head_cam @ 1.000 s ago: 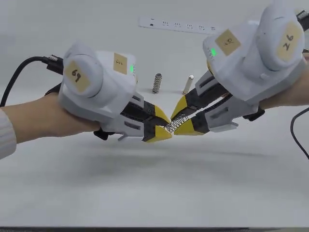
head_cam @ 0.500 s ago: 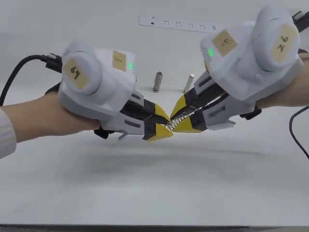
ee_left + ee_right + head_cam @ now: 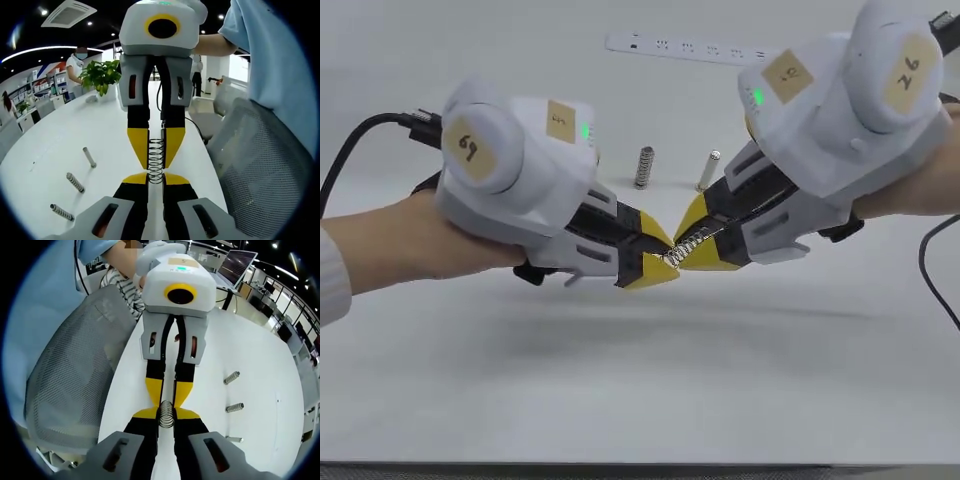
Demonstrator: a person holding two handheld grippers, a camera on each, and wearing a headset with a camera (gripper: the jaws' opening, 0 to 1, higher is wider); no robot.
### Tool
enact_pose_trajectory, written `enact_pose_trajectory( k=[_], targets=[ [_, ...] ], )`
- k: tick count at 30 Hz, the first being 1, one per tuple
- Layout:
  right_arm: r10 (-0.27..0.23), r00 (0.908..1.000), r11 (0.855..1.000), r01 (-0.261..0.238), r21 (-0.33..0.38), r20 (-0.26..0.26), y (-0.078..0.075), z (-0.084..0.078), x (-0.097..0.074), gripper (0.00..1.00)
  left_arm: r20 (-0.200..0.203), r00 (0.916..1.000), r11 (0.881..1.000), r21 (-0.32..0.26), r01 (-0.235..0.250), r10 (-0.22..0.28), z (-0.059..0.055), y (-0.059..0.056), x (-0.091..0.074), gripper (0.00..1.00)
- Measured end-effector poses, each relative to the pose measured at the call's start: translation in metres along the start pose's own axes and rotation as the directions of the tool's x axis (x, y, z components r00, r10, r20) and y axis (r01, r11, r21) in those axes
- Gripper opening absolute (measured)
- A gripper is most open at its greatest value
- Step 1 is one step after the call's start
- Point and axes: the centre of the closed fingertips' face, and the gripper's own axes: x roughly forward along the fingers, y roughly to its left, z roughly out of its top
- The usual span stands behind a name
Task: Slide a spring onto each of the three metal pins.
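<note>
A small metal spring (image 3: 688,244) hangs above the table between two grippers whose tips meet. My left gripper (image 3: 660,268) is shut on one end of the spring (image 3: 156,161). My right gripper (image 3: 698,240) is shut on its other end, and the spring (image 3: 166,414) is end-on between those yellow tips. On the table behind stand a pin wearing a spring (image 3: 645,167) and a bare metal pin (image 3: 708,171). In the left gripper view the bare pin (image 3: 89,157) lies beside two spring-covered pins (image 3: 75,182) (image 3: 62,212).
A white power strip (image 3: 690,48) lies along the far edge of the white table (image 3: 640,390). A black cable (image 3: 360,150) trails from my left gripper. A mesh chair back (image 3: 260,165) stands beside the table, and a person stands far off by a plant (image 3: 100,75).
The two grippers have drawn slightly closer together, so less of the spring shows between their tips. The pins on the table have not moved.
</note>
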Motion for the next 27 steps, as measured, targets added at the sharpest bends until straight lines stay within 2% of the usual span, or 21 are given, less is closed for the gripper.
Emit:
enact_pose_trajectory(
  k=[7, 11, 14, 21, 23, 27],
  targets=[
    [0.003, 1.0000, 1.000, -0.003, 0.005, -0.003, 0.001, 0.000, -0.002, 0.07, 0.010, 0.9999, 1.000, -0.009, -0.003, 0.003, 0.001, 0.000, 0.001, 0.03],
    [0.004, 1.0000, 1.000, -0.004, 0.005, -0.002, 0.001, 0.000, -0.002, 0.07, 0.013, 0.9998, 0.999, -0.032, -0.013, 0.013, -0.001, 0.001, 0.000, 0.14],
    [0.004, 1.0000, 1.000, -0.004, 0.006, -0.003, 0.001, -0.001, -0.001, 0.07, 0.021, 0.9994, 0.998, -0.053, -0.025, 0.026, -0.003, 0.002, -0.002, 0.15],
    [0.011, 0.9999, 1.000, -0.011, 0.010, -0.005, 0.003, -0.002, 0.001, 0.07, 0.051, 0.9948, 0.987, -0.138, -0.081, 0.089, -0.007, 0.007, -0.010, 0.35],
    [0.013, 0.9999, 1.000, -0.013, 0.009, -0.005, 0.003, -0.002, 0.001, 0.07, 0.049, 0.9932, 0.985, -0.142, -0.098, 0.105, -0.010, 0.008, -0.013, 0.40],
    [0.017, 0.9998, 1.000, -0.017, 0.010, -0.009, 0.003, -0.003, 0.002, 0.07, 0.060, 0.9864, 0.972, -0.189, -0.139, 0.153, -0.014, 0.013, -0.019, 0.50]
  ],
)
